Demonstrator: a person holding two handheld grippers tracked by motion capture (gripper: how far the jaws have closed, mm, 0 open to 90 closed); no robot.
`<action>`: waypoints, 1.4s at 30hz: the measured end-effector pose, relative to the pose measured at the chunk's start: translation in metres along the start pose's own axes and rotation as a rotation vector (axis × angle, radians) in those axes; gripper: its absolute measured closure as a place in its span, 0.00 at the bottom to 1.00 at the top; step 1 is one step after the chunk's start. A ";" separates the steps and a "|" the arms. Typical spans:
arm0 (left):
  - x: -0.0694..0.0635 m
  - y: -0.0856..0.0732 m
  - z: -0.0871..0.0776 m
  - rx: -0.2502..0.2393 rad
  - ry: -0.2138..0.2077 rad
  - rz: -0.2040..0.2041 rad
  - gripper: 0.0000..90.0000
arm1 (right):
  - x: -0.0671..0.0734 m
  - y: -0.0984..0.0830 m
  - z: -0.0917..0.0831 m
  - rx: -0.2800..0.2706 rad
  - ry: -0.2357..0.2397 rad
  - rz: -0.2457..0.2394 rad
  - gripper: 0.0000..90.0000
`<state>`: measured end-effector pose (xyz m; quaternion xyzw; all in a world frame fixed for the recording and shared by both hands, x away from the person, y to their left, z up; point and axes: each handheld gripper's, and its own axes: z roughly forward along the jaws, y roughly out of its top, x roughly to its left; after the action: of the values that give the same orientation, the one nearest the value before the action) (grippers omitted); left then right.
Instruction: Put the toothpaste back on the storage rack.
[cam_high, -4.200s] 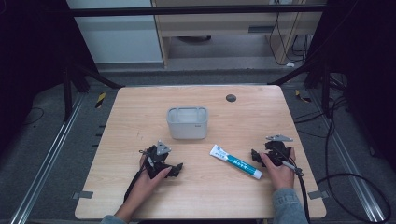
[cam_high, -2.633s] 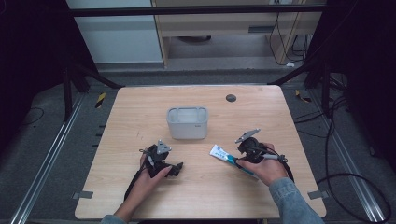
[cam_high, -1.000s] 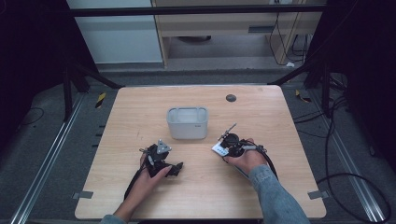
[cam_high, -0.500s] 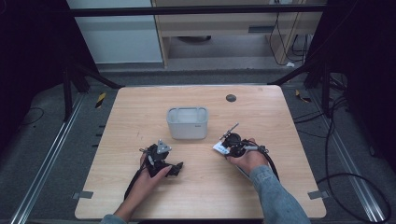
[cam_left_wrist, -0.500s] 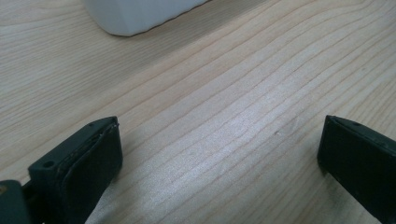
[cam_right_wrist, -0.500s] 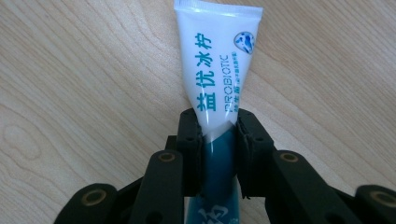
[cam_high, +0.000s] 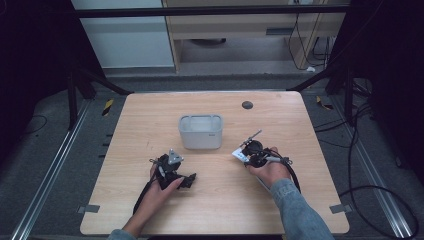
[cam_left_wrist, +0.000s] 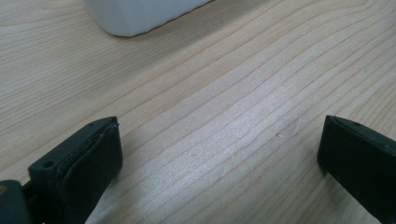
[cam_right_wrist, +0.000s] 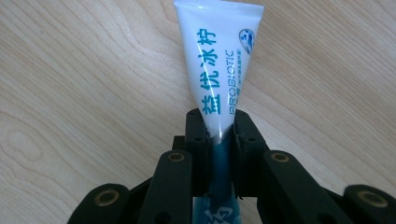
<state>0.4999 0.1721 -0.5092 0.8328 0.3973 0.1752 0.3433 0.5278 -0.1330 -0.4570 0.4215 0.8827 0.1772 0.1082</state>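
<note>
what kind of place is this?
Probably a lab data-collection rig, not a home: a bare wooden table inside a black frame, loose cables on the floor, and handheld grippers.

Table: container stood at centre, nearer the far edge. Small round disc lay behind it, by the far edge. Left gripper rested before the container, toward the near-left corner. Right gripper lay right of the container, on the toothpaste tube.
</note>
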 end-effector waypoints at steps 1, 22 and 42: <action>0.000 0.000 0.000 0.000 0.000 0.000 0.00 | 0.000 0.000 0.000 0.000 0.000 0.000 0.88; 0.000 0.000 0.000 0.000 0.001 -0.001 0.00 | -0.024 -0.005 -0.045 -0.061 -0.060 0.021 0.88; 0.000 0.000 0.000 -0.002 0.002 -0.005 0.00 | -0.042 0.002 -0.093 -0.132 -0.131 0.027 0.88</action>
<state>0.4997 0.1717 -0.5093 0.8315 0.3993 0.1754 0.3441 0.5240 -0.1852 -0.3695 0.4362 0.8543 0.2084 0.1911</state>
